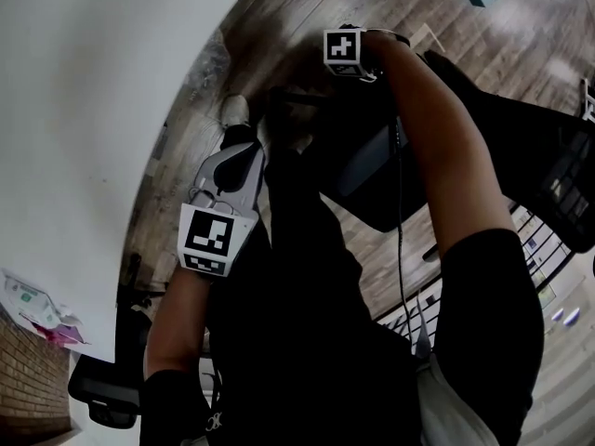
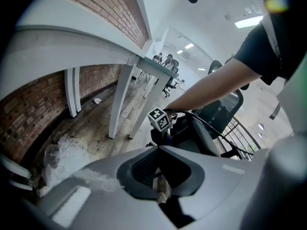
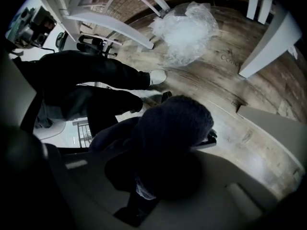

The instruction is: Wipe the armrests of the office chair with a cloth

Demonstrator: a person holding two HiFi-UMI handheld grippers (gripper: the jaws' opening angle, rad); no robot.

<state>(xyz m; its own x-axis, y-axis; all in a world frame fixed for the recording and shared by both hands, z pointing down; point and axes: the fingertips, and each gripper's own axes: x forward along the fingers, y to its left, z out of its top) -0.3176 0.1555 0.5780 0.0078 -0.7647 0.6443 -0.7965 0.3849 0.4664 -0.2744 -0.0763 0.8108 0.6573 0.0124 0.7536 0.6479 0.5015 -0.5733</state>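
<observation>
A dark, fuzzy cloth [image 3: 175, 126] is bunched in my right gripper [image 1: 346, 56], whose jaws are shut on it. The cloth presses down on a black armrest, of which only a sliver [image 3: 211, 139] shows beyond it. In the head view my right arm reaches out over the office chair seat [image 1: 372, 179]; the jaws and the cloth are hidden under the marker cube. My left gripper [image 1: 237, 156] hangs nearer my body, left of the chair, jaws shut with nothing in them. In the left gripper view the right gripper's cube [image 2: 160, 119] sits in front of the chair [image 2: 218, 114].
A white table [image 1: 102, 110] fills the left, its legs [image 2: 120, 99] standing on the wooden floor. A crumpled clear plastic bag [image 3: 184, 30] lies on the floor by the brick wall. The person's white shoe [image 3: 157, 76] is near the chair. A black railing [image 1: 548, 240] runs at right.
</observation>
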